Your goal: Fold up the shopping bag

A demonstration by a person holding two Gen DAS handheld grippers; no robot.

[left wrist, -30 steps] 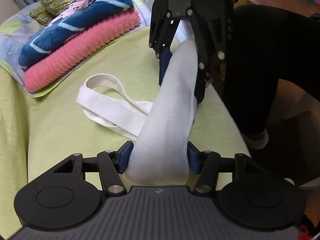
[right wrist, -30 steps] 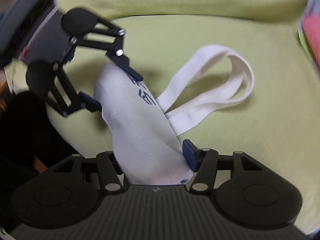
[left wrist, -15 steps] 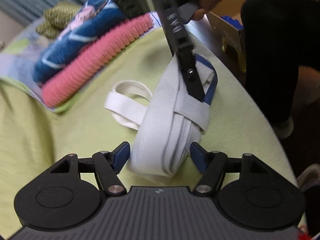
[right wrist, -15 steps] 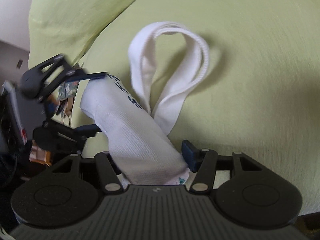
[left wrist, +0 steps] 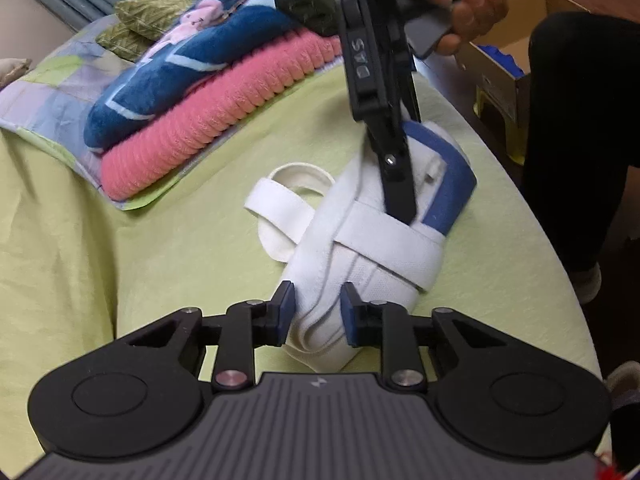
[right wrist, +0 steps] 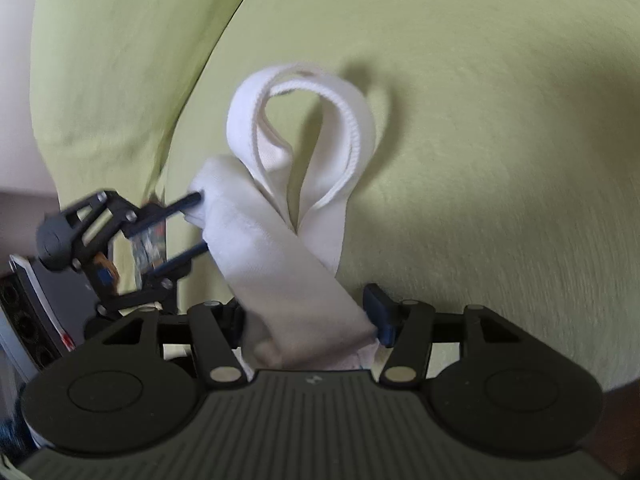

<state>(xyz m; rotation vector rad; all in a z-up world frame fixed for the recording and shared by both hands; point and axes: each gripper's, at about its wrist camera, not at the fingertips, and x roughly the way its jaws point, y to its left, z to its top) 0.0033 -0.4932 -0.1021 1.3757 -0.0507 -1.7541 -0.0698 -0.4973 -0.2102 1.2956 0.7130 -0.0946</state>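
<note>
- The shopping bag lay as a narrow white bundle on the green bed sheet, stretched between the two grippers
- Left gripper had its blue pads pinched onto the near end of the bundle, layers of cloth bunched between them
- Right gripper came down steeply onto the far end, beside the blue trim; in its own view the bag filled the space between its fingers, and it looked clamped on the cloth
- Handle straps crossed over the top of the bundle ahead of the left gripper, and a loop spilled out to that gripper's left
- In the right wrist view that loop stood up just ahead of the fingers, loose and untucked
- Doing this step well, I'd say, meant keeping both ends gripped evenly so the layers did not slide apart while one end came over toward the other
- The loose loop looked like the thing to watch: it could drag out sideways and spoil a tidy fold
- Soft sheet underneath, so a low, slow carry seemed wiser than pressing down hard
- Stacked pink and blue blankets sat well off to the left gripper's far left, out of the way
</note>
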